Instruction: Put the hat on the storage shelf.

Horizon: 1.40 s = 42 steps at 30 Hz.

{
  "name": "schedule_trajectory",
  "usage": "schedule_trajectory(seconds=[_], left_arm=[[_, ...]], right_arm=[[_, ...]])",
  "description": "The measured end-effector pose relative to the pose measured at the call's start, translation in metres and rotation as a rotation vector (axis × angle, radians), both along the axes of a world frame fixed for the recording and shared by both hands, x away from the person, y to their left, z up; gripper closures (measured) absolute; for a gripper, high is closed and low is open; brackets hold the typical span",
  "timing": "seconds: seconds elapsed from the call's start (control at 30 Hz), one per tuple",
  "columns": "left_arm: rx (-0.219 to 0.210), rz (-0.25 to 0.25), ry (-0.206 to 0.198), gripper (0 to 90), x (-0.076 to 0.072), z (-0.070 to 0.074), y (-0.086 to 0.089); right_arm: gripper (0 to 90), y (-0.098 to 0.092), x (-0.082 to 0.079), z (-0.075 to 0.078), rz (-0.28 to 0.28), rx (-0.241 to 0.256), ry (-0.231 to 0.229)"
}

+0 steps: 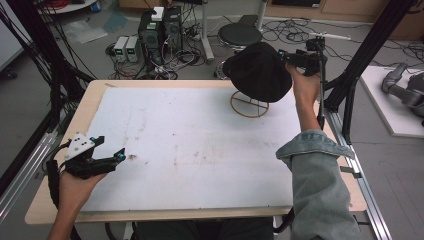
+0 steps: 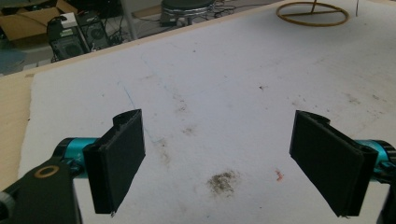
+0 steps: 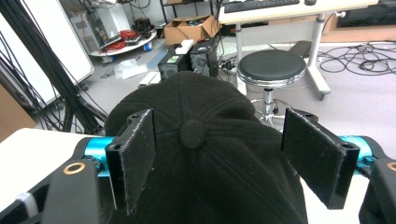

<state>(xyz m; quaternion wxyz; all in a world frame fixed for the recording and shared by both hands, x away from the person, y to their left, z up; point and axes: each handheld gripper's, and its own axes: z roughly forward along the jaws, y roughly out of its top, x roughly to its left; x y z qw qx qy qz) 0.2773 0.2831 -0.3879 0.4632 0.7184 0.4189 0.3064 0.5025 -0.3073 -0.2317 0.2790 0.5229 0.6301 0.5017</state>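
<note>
Jaws of the right gripper (image 3: 219, 158) stand wide apart, straddling the crown of the black fabric cap (image 1: 260, 70) perched on a thin gold wire stand (image 1: 249, 106) in the upper right of the high view, seemingly lined up to pinch it; nothing is gripped. At lower left, the left gripper (image 1: 111, 148) hovers over the white counter (image 1: 200, 150), spread wide and empty.

A cap (image 1: 259, 71) sits on a wire stand (image 1: 249, 105) at the far right of the counter (image 1: 60, 195). The right gripper (image 1: 286, 56) is just beside the cap, to its right. The left gripper (image 1: 111, 148) lies well apart, at the near left. Behind the counter, on the floor, stands 1 stool (image 1: 239, 35).
</note>
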Motion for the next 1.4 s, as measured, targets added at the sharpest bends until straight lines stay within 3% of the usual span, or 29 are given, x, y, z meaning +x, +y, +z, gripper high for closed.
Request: schedule_trajectory(seconds=[0.6,0.7,0.77,1.07,1.4], left_arm=[[0.003,-0.017,-0.002,18.4,0.002,0.001,-0.005],[0.001,-0.018,-0.003,18.4,0.003,0.001,-0.005],[0.002,-0.017,-0.003,18.4,0.003,0.001,-0.005],[0.001,-0.022,-0.005,18.4,0.003,0.001,-0.008],[0.004,-0.026,-0.001,18.4,0.005,0.0,-0.011]], right_arm=[[26.2,-0.009,-0.047,0.026,0.026,-0.004,-0.002],[26.7,-0.007,-0.061,0.028,0.015,-0.014,-0.057],[24.9,-0.007,-0.07,0.027,0.032,-0.017,-0.052],[17.5,-0.011,-0.117,0.009,0.035,0.008,-0.209],[12.3,-0.01,-0.161,-0.019,0.025,-0.008,-0.296]])
